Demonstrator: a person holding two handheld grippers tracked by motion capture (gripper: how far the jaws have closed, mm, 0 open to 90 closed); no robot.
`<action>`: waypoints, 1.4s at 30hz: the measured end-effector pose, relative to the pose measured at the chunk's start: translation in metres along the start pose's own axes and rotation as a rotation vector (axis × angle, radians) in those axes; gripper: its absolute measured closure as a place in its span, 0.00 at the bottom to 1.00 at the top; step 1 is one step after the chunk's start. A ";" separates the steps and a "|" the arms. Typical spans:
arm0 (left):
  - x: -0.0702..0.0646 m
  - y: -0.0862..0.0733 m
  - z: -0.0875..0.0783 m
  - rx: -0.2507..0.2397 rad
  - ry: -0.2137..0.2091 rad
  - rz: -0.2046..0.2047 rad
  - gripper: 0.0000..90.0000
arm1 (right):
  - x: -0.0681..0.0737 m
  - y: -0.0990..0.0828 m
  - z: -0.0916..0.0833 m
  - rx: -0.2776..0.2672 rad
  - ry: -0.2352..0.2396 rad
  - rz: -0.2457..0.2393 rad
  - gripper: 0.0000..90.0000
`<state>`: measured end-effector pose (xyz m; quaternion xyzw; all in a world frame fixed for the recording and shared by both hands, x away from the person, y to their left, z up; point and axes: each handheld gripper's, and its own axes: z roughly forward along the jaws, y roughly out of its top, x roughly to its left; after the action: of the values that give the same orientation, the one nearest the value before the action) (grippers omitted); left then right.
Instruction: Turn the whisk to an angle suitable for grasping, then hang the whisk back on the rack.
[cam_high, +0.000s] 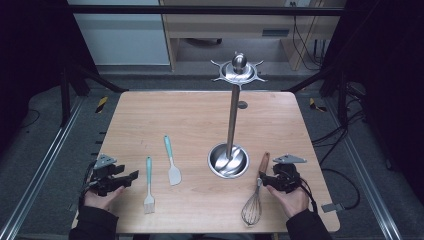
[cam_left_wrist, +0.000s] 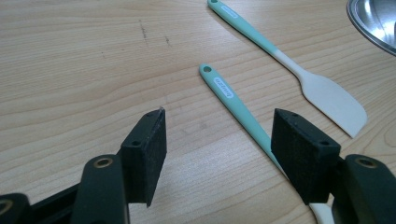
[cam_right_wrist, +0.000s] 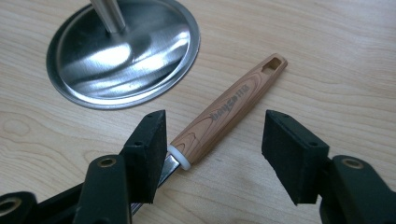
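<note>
My right gripper (cam_right_wrist: 212, 154) stands over the whisk (cam_high: 255, 192), jaws apart with the wood-grain handle (cam_right_wrist: 229, 112) lying between them. The left-hand pad in the right gripper view sits at the white collar where handle meets wire; the other pad is clear of the wood, so no grip yet. In the high view the whisk lies flat on the table (cam_high: 200, 115) just right of the hanging stand (cam_high: 231, 125), handle toward the stand's dished base (cam_right_wrist: 123, 51).

My left gripper (cam_left_wrist: 219, 154) is wide open and holds nothing. The teal-handled basting brush (cam_high: 148, 185) runs under its right-hand pad; the pads are not pressing on it. The teal spatula (cam_left_wrist: 299, 74) lies just beyond it, apart.

Progress, my judgement: nothing hangs from the arms of the stand top (cam_high: 239, 70) and all three utensils lie on the wood. The job looks barely begun; the whisk pickup is the step in hand.

Writing: dark lettering along the whisk handle, too blurred to read. A small white label on each teal handle, print illegible.
</note>
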<state>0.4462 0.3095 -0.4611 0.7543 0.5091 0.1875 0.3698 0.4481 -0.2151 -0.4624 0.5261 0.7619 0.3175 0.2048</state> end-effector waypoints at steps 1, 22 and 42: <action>0.000 0.000 0.000 0.000 0.001 0.002 0.39 | 0.001 0.001 0.002 0.009 -0.001 0.003 0.46; 0.000 0.001 0.002 0.019 -0.001 0.008 0.39 | 0.012 0.008 0.032 0.183 -0.025 0.071 0.54; -0.001 0.002 0.004 0.022 -0.002 0.012 0.39 | 0.005 0.009 0.033 0.244 -0.060 0.099 0.73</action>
<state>0.4491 0.3068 -0.4623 0.7614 0.5064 0.1832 0.3609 0.4736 -0.1995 -0.4795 0.5933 0.7614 0.2166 0.1460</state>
